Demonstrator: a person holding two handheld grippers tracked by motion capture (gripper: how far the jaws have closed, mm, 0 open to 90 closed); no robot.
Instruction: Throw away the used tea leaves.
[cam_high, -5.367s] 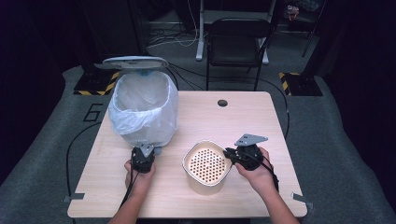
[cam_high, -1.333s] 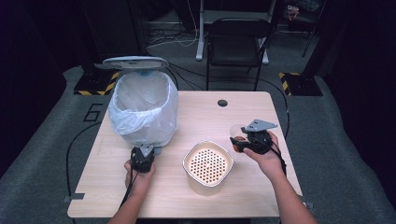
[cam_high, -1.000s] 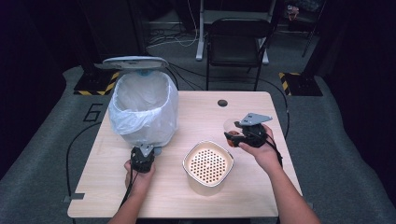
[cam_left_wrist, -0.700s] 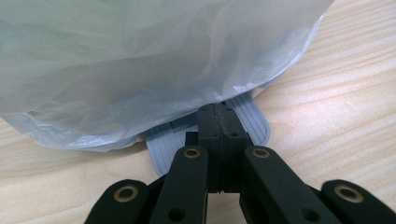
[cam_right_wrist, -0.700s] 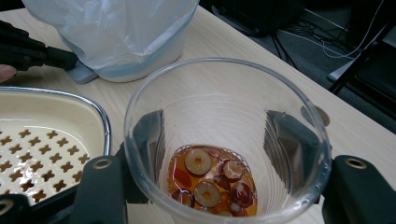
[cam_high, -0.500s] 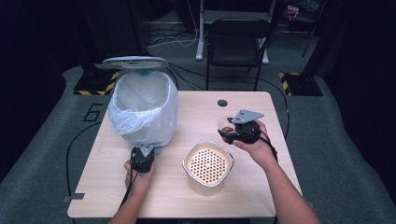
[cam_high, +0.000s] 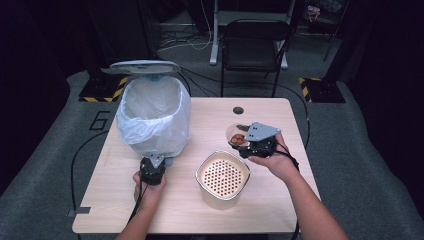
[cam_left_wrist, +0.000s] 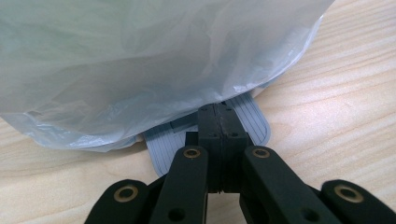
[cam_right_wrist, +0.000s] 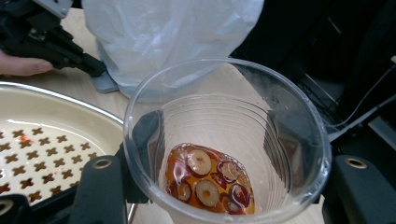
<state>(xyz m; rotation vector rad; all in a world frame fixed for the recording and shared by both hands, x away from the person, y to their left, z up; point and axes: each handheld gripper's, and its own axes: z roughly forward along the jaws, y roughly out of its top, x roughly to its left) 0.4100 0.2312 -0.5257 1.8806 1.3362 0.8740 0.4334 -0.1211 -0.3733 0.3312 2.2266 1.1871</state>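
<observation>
Both hands low, right gripper (cam_high: 248, 145) tilting cup (cam_right_wrist: 227, 140)

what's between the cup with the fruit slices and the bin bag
Bare table in the high view; nothing stands between the cup in the right gripper and the bin bag. The strainer bowl sits nearer the person.

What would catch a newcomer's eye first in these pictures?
The clear plastic cup clamped in the right gripper, with red-brown sliced fruit in liquid at its bottom. Then the white bag-lined pedal bin, lid up, back left, the left gripper pressing its pedal, and the cream perforated strainer bowl at centre front.
</observation>
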